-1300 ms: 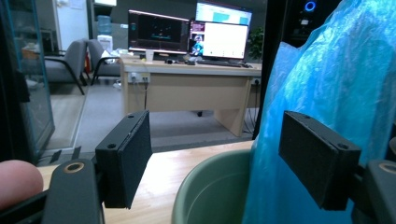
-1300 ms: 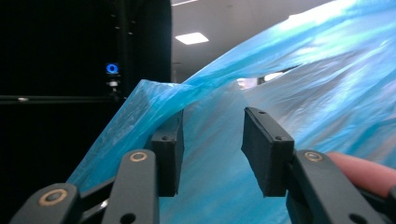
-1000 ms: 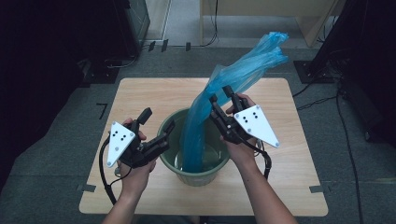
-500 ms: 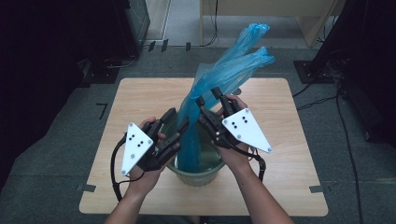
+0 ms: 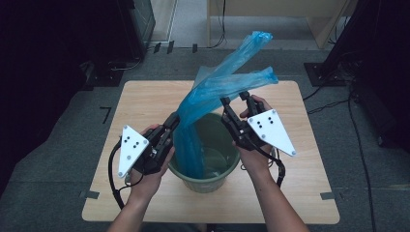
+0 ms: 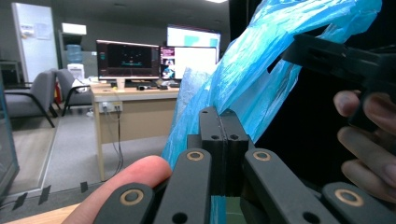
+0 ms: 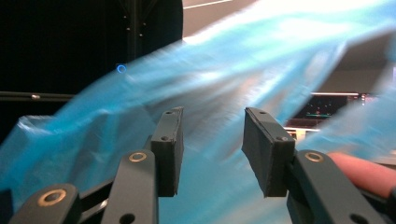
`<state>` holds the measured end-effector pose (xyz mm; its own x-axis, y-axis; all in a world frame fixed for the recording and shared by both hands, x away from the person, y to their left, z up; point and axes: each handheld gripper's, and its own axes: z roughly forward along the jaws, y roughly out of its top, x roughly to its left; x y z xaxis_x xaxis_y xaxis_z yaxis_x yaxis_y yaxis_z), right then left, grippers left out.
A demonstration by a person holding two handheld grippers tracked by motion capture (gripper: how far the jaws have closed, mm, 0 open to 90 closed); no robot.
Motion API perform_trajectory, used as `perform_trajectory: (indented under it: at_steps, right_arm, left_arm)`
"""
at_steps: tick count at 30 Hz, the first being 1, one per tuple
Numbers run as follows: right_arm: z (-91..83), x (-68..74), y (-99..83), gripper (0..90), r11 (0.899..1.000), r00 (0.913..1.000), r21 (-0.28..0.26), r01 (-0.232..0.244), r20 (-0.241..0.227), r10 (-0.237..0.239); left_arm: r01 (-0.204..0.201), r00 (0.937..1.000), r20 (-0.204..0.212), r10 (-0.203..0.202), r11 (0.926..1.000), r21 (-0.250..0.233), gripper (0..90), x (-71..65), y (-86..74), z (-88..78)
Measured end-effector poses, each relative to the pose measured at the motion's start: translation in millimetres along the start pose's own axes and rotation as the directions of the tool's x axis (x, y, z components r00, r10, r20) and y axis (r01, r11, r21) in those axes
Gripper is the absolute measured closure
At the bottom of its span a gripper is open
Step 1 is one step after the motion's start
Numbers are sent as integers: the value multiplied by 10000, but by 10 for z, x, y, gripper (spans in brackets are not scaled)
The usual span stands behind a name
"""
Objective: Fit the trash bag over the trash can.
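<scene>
Blue plastic bag (image 5: 212, 96) pinched by left gripper (image 5: 171, 123) fingers just closed; right gripper (image 5: 235, 101) fingers spread apart.

bag (image 5: 220, 89): blue | bucket (image 5: 226, 170): green | tongs (image 5: 170, 122): black

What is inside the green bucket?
The lower end of the blue plastic bag hangs down inside the green bucket, and pale film lies at the bottom. The bag covers part of the bucket's floor, so anything beneath it stays hidden.
</scene>
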<state>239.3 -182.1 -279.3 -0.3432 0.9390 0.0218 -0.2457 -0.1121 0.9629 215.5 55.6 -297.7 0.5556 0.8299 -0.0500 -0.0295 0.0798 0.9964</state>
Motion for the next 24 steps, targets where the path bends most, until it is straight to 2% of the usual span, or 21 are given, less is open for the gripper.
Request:
perform_trajectory:
  at_steps: [4, 8, 11, 14, 16, 17, 18, 19, 22, 24]
  right_arm:
    - [-24, -34, -28, 585, 10000, 9999, 57, 51, 134, -52]
    - [-24, -70, -64, 578, 9999, 9992, 153, 35, 397, -41]
    - [16, -120, -85, 547, 9995, 9973, 277, -181, 711, 161]
    - [65, -168, -84, 485, 9984, 9951, 356, -432, 904, 398]
    - [111, -196, -81, 410, 9970, 9930, 453, -624, 1033, 575]
    - [135, -208, -80, 364, 9961, 9911, 466, -750, 1135, 693]
    - [165, -218, -78, 276, 9953, 9877, 479, -843, 1359, 771]
    - [198, -222, -72, 189, 9934, 9801, 501, -1030, 1755, 928]
    - [275, -256, -45, 154, 9852, 9707, 408, -1668, 1821, 1568]
    - [325, -271, -15, 154, 9809, 9689, 379, -1906, 1679, 1817]
  left_arm:
    - [138, 9997, -174, -140, 9998, -144, 900, 23, -13, -15]
    - [93, 9999, -103, -97, 9992, -377, 900, 19, -25, -55]
    - [45, 10000, -42, -47, 9991, -415, 900, 6, -33, -86]
    - [55, 10000, -68, -58, 9990, -436, 900, 6, -46, -110]
    - [93, 9999, -61, -97, 9987, -509, 900, 7, -59, -125]
    - [115, 9999, -49, -118, 9983, -573, 900, 3, -67, -133]
    - [95, 9999, -30, -97, 9978, -657, 900, 0, -77, -143]
    - [91, 10000, 0, -91, 9973, -731, 900, -4, -87, -153]
    - [48, 10000, 50, -44, 9958, -909, 900, -18, -120, -182]
    - [22, 10000, 77, -15, 9955, -944, 900, -19, -137, -198]
